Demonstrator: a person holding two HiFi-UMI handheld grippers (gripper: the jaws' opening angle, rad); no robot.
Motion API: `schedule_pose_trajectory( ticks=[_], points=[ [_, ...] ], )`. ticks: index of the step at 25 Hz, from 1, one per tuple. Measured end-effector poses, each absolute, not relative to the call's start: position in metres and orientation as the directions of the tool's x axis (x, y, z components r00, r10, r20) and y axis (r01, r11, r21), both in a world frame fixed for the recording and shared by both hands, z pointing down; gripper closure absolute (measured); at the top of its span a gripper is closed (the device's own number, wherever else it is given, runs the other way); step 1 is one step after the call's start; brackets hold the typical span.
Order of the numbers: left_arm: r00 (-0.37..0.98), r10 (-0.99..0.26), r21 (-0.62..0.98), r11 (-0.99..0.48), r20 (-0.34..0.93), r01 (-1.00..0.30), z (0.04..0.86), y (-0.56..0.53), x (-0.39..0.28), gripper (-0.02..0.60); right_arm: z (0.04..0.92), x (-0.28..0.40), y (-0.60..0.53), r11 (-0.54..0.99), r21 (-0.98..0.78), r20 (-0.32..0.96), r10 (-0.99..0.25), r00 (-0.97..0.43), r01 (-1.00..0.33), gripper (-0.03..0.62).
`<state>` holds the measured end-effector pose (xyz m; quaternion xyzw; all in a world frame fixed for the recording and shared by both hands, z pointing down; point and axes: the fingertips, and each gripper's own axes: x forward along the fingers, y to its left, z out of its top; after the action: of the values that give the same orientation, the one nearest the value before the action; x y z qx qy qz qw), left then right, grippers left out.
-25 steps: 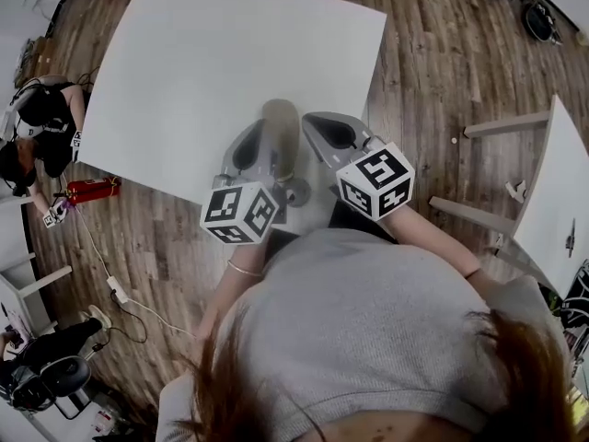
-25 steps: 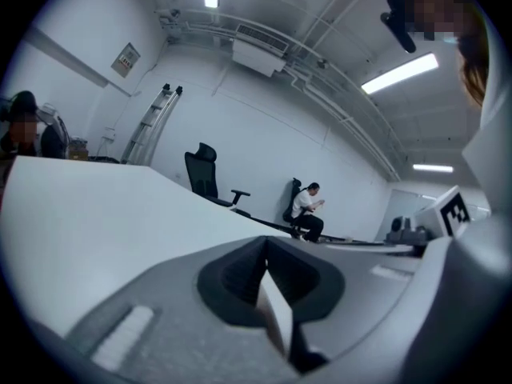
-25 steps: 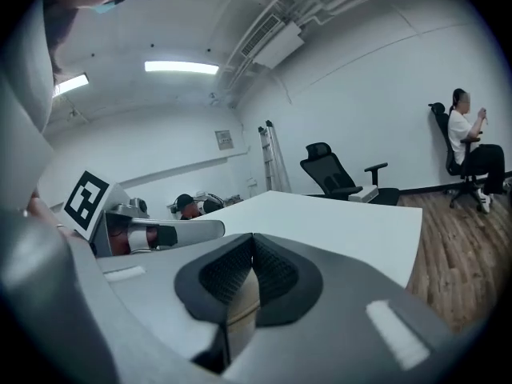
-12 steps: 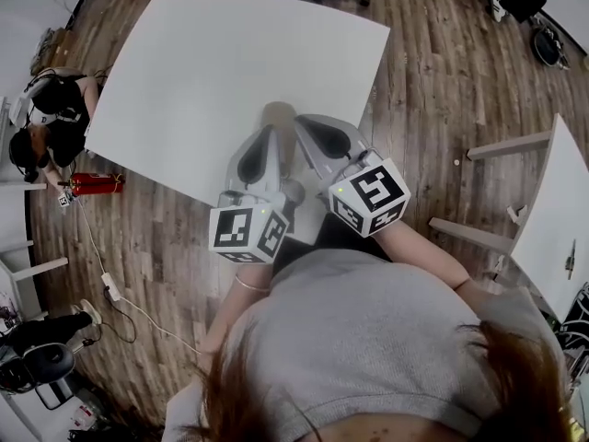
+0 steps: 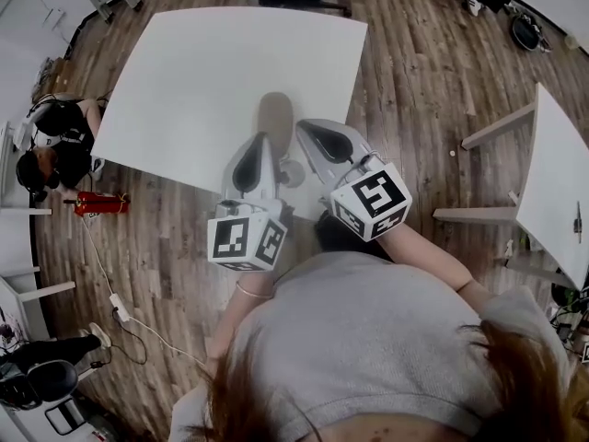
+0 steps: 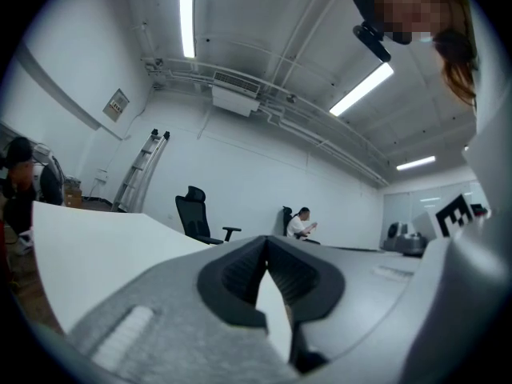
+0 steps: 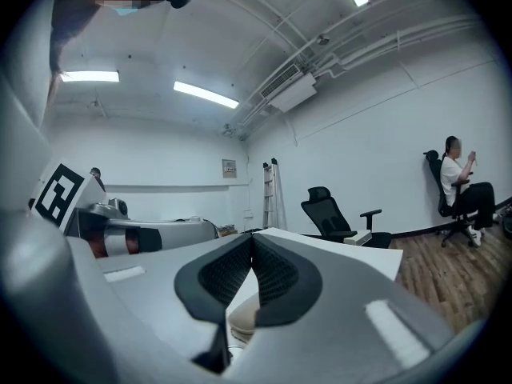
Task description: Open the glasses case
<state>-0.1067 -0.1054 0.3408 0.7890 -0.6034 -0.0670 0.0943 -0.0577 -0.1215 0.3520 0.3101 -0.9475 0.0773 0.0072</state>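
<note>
Both grippers have lifted and drawn back toward the person since the earlier frame. L gripper [image 5: 261, 139] and R gripper [image 5: 302, 127] hang above the near edge of the white table [image 5: 184, 72], jaws of each pressed together w/ nothing between. Beige glasses case [image 5: 275, 116] lies flat on the table by that near edge, closer to the right corner, just ahead of & between both tips, touching neither.

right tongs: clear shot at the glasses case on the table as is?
Probably yes. The glasses case lies on the white table, just left of the right tongs, with nothing between. The tongs are shut, so they'd need opening first.
</note>
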Motion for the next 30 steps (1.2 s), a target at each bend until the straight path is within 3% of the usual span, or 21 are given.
schedule_pose_trajectory(
  ticks=[20,30],
  points=[
    [0.362,-0.931,0.151,-0.364,-0.039,-0.919,0.319,0.111,-0.076,0.578,0.328,-0.036,0.104,0.768,-0.072,0.004,-0.637,-0.771,-0.636,0.591],
    [0.3,-0.951,0.14,-0.308,-0.073,-0.941,0.305,0.17,-0.034,0.578,0.301,-0.003,0.165,0.801,-0.034,-0.046,-0.598,-0.8,-0.597,0.591]
  ],
)
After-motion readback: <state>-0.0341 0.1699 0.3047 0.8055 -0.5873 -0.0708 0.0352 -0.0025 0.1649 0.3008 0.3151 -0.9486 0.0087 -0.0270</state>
